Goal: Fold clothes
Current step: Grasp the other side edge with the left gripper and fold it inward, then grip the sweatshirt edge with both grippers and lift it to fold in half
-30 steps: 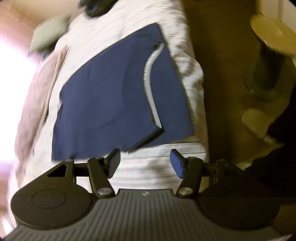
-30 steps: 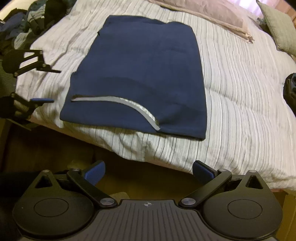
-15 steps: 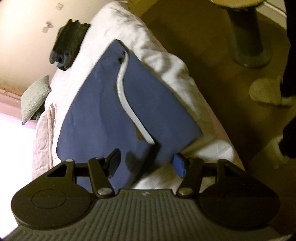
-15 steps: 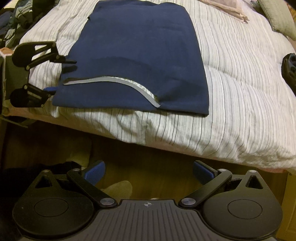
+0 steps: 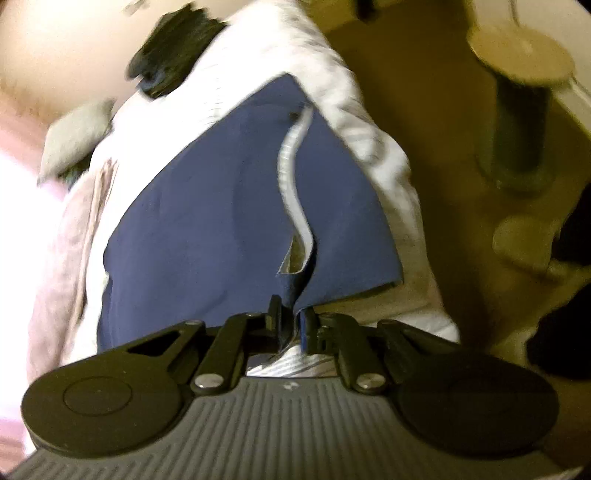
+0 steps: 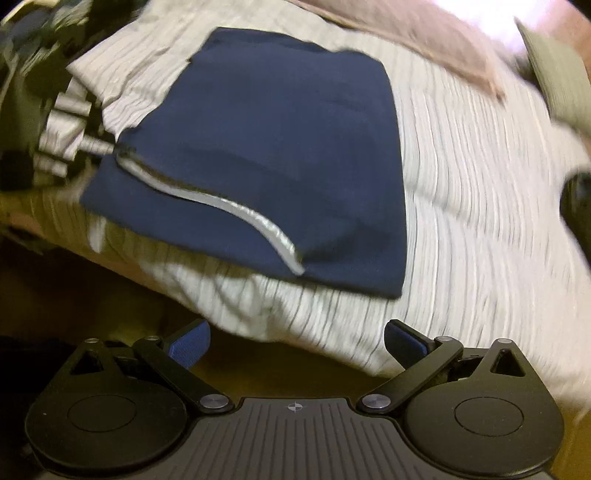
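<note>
A navy blue garment [image 6: 280, 155] with a curved grey reflective stripe [image 6: 236, 210] lies partly folded on the striped bedspread [image 6: 472, 206], near the bed's edge. In the left wrist view the garment [image 5: 207, 221] fills the middle and its stripe [image 5: 291, 177] runs toward me. My left gripper [image 5: 291, 321] is shut on the garment's near edge, which bunches up between the jaws. My right gripper [image 6: 295, 339] is open and empty, held off the bed's edge short of the garment. The left gripper [image 6: 88, 144] shows blurred at the garment's left corner in the right wrist view.
A pink folded blanket [image 6: 424, 33] and a grey-green pillow [image 6: 557, 77] lie at the bed's far side. A dark clothes pile [image 5: 170, 55] sits on the bed. A round stool [image 5: 521, 110] and slippers [image 5: 524, 243] stand on the brown floor beside the bed.
My left gripper has moved onto the garment's near edge and closed on it, lifting a fold. My right gripper has stayed open and shifted slightly; the view is blurred by motion.
</note>
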A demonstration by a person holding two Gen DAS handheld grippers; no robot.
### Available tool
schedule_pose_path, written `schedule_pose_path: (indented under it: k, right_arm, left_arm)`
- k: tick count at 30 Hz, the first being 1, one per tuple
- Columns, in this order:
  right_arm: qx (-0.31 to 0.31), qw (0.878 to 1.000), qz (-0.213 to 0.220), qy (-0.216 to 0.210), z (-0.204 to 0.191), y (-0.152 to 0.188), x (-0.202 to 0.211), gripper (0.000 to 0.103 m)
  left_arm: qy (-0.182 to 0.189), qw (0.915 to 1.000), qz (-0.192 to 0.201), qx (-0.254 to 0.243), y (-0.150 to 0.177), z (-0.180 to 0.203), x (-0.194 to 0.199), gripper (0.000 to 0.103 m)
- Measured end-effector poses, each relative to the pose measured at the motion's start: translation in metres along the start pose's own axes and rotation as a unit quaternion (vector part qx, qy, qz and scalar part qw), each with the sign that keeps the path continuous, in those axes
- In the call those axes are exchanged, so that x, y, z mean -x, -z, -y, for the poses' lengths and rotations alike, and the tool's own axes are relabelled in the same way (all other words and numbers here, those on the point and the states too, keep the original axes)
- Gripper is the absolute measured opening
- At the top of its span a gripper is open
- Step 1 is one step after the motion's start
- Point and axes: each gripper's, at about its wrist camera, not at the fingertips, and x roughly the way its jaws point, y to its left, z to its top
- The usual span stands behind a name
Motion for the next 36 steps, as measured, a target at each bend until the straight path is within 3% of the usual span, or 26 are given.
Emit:
schedule_pose_path:
  k: [5, 13, 15, 17, 19, 24, 26, 28, 30, 31, 32, 34, 36]
  right_arm:
    - [0.103, 0.994, 0.022, 0.035, -0.007, 0.009, -0.012, 0.103]
    - [0.228, 0.967, 0.056, 0.1, 0.003, 0.029, -0.046, 0.102]
    - [0.24, 0.965, 0.062, 0.089, 0.014, 0.034, -0.06, 0.101]
    - [0.251, 0.962, 0.08, 0.08, 0.02, 0.037, -0.072, 0.087]
    - [0.262, 0.957, 0.102, 0.072, 0.025, 0.04, -0.083, 0.08]
    - [0.298, 0.94, 0.161, 0.051, 0.029, 0.048, -0.101, 0.078]
    - [0.303, 0.938, 0.163, 0.051, 0.033, 0.048, -0.1, 0.061]
    - [0.305, 0.937, 0.161, 0.054, 0.038, 0.047, -0.097, 0.057]
    - [0.307, 0.937, 0.159, 0.058, 0.044, 0.046, -0.093, 0.042]
    - [0.308, 0.936, 0.158, 0.06, 0.046, 0.045, -0.092, 0.024]
    - [0.309, 0.936, 0.157, 0.061, 0.049, 0.045, -0.09, 0.012]
    - [0.311, 0.935, 0.155, 0.065, 0.054, 0.044, -0.087, 0.005]
    - [0.313, 0.935, 0.153, 0.068, 0.059, 0.043, -0.084, 0.004]
  left_arm:
    - [0.016, 0.9939, 0.008, 0.109, -0.005, -0.045, 0.014, 0.005]
    - [0.042, 0.9835, 0.022, 0.174, -0.009, -0.092, 0.02, 0.005]
    - [0.048, 0.9811, 0.017, 0.187, -0.009, -0.097, 0.019, 0.005]
    - [0.05, 0.9771, 0.009, 0.206, -0.01, -0.101, 0.018, 0.005]
    - [0.049, 0.973, 0.002, 0.226, -0.012, -0.103, 0.019, 0.005]
    - [0.034, 0.9575, -0.02, 0.286, -0.02, -0.101, 0.024, 0.005]
    - [0.033, 0.9522, -0.031, 0.302, -0.019, -0.098, 0.024, 0.005]
    - [0.032, 0.9494, -0.041, 0.31, -0.019, -0.095, 0.024, 0.005]
    - [0.032, 0.9476, -0.049, 0.314, -0.018, -0.092, 0.024, 0.005]
    - [0.032, 0.9476, -0.052, 0.314, -0.018, -0.091, 0.023, 0.005]
    - [0.032, 0.9481, -0.055, 0.312, -0.018, -0.09, 0.023, 0.005]
    - [0.031, 0.9497, -0.059, 0.306, -0.019, -0.09, 0.023, 0.005]
    - [0.03, 0.952, -0.064, 0.298, -0.02, -0.09, 0.023, 0.005]
